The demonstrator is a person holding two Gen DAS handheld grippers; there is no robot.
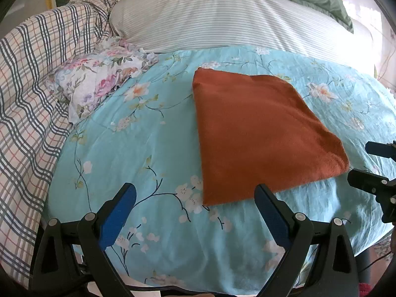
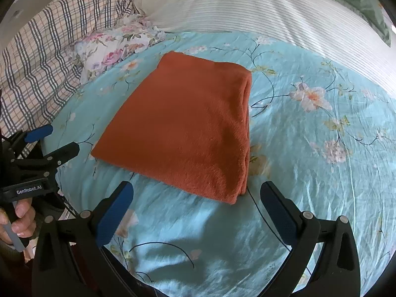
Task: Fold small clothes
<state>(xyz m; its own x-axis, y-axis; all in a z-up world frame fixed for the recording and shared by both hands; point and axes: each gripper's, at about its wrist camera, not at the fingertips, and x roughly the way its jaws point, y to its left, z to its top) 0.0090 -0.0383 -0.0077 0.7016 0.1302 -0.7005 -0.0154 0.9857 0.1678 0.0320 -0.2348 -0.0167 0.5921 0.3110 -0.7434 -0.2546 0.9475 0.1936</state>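
Folded rust-orange fleece cloth point(image 1: 262, 136) lies flat on the turquoise floral bedsheet point(image 1: 148, 148), just ahead of both claws and touching neither. Left gripper point(image 1: 195, 208) hovers with its blue-padded fingers point(image 1: 118, 220) spread wide, the cloth's near edge just beyond its right fingertip. Right gripper point(image 2: 196, 204) likewise stands wide apart, empty, the cloth's near corner just ahead between its fingers. Off to the left sits a small pink-flowered white pillow point(image 1: 99, 79).

Bed, turquoise floral sheet point(image 1: 153, 153): folded rust cloth point(image 1: 257, 133) flat on it; floral pillow point(image 1: 99, 79), striped pillow point(image 1: 210, 17).
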